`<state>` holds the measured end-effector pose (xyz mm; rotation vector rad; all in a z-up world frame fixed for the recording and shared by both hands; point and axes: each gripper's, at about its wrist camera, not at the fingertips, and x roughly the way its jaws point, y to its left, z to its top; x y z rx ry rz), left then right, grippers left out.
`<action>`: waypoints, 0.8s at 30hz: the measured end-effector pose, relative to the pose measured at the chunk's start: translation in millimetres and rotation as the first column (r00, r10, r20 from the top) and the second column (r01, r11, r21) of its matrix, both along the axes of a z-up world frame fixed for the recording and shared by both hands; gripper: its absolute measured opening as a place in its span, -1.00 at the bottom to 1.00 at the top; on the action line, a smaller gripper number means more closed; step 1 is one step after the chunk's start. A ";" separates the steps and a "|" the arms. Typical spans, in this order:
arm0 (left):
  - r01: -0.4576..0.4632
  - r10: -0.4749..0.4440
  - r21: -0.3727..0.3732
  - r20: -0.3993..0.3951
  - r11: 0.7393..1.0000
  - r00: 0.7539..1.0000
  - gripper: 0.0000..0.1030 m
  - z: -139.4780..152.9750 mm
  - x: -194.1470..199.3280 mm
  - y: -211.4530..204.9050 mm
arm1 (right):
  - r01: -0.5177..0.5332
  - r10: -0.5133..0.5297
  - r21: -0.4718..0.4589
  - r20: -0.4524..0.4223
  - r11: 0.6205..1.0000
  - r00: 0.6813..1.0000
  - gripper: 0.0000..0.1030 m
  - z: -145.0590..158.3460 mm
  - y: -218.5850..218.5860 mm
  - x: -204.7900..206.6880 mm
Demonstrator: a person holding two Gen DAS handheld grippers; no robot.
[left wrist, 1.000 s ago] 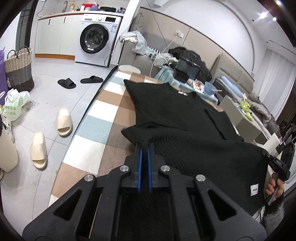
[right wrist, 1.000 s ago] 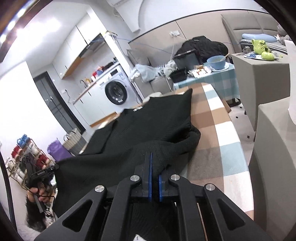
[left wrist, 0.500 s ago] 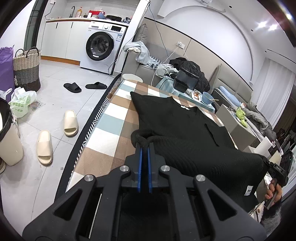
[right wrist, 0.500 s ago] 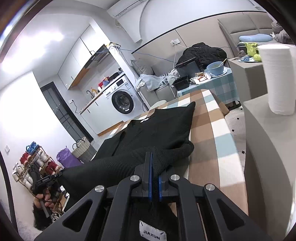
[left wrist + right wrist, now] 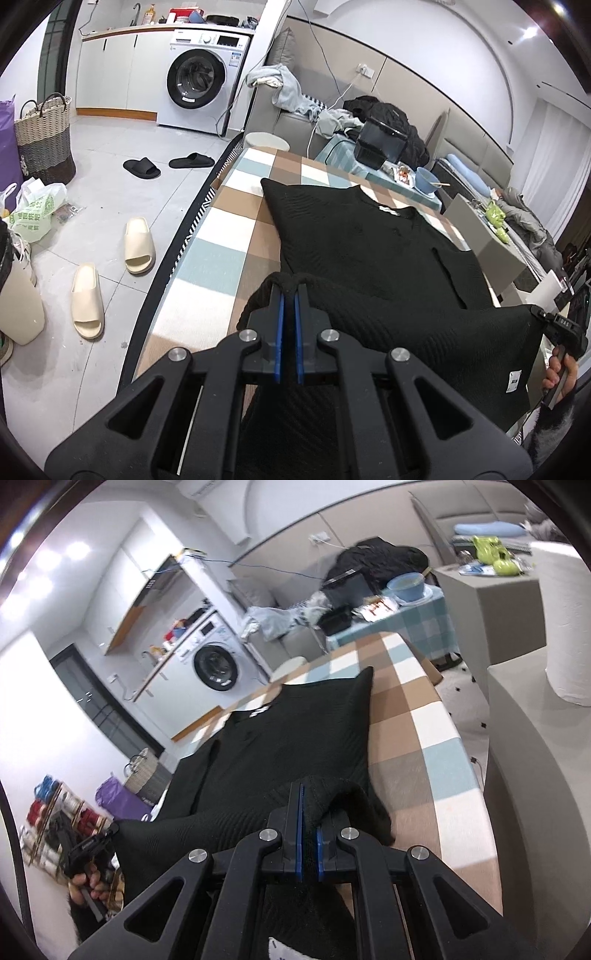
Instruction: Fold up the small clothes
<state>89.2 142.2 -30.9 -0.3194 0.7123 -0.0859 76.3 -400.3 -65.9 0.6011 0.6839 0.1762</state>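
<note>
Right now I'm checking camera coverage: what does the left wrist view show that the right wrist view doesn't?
Only the left wrist view shows the floor with cream slippers and black slippers. Only the right wrist view shows the paper towel roll and a shoe rack. Both show the black sweater on the checked table, the washing machine, and each gripper, left gripper and right gripper, shut on the sweater.

The sweater (image 5: 369,251) lies on the table (image 5: 207,258); 2 slippers (image 5: 110,280) sit on the floor left of the table; the washing machine (image 5: 199,81) stands behind.
</note>
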 end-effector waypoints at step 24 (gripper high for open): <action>-0.049 0.069 0.117 -0.169 0.992 0.983 -0.74 -74.2 89.5 -16.1 | 0.067 -0.093 -0.147 -0.178 0.987 0.980 -0.74 -38.6 4.7 53.0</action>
